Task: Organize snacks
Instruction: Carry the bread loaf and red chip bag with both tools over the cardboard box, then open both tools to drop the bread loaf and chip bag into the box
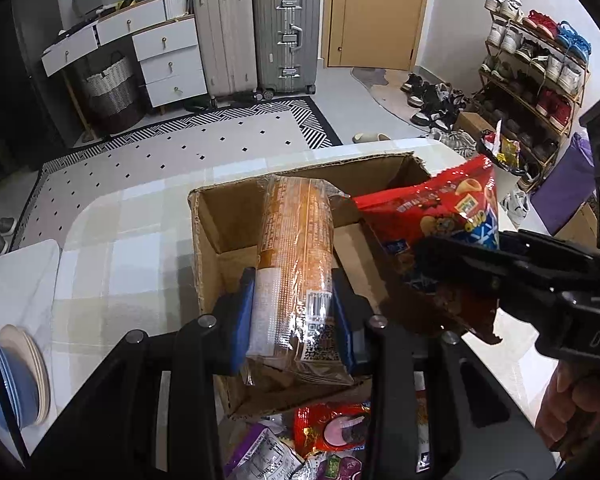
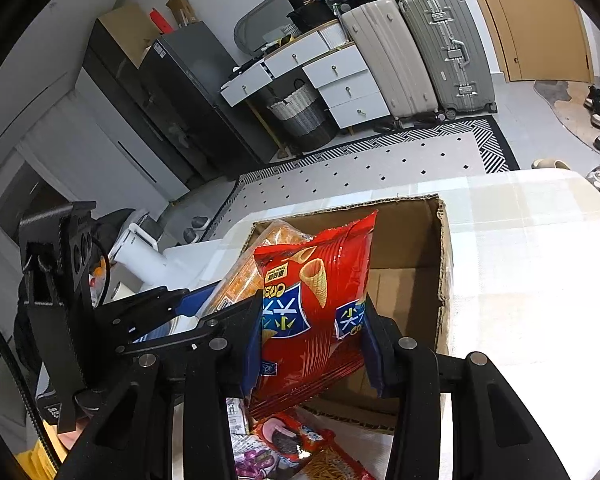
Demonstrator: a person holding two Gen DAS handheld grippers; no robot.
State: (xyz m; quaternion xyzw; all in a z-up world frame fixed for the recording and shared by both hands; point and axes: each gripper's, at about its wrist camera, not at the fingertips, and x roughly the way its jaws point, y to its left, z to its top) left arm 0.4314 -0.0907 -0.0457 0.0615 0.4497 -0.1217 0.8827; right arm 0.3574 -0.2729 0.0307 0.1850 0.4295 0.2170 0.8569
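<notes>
An open cardboard box (image 1: 208,224) (image 2: 440,272) stands on the checked tablecloth. My left gripper (image 1: 294,316) is shut on a long orange cracker packet (image 1: 296,248), which is held over the box's left part and tilts into it. My right gripper (image 2: 312,340) is shut on a red chip bag (image 2: 320,300), held above the box's near edge. In the left wrist view the red chip bag (image 1: 440,208) and the right gripper (image 1: 480,264) come in from the right. In the right wrist view the orange cracker packet (image 2: 252,276) shows behind the bag.
More snack packets (image 1: 332,432) (image 2: 292,444) lie on the table just in front of the box. Stacked plates (image 1: 16,384) sit at the table's left edge. Beyond the table are a patterned rug (image 1: 160,148), suitcases (image 1: 256,36), drawers and a shoe rack (image 1: 536,68).
</notes>
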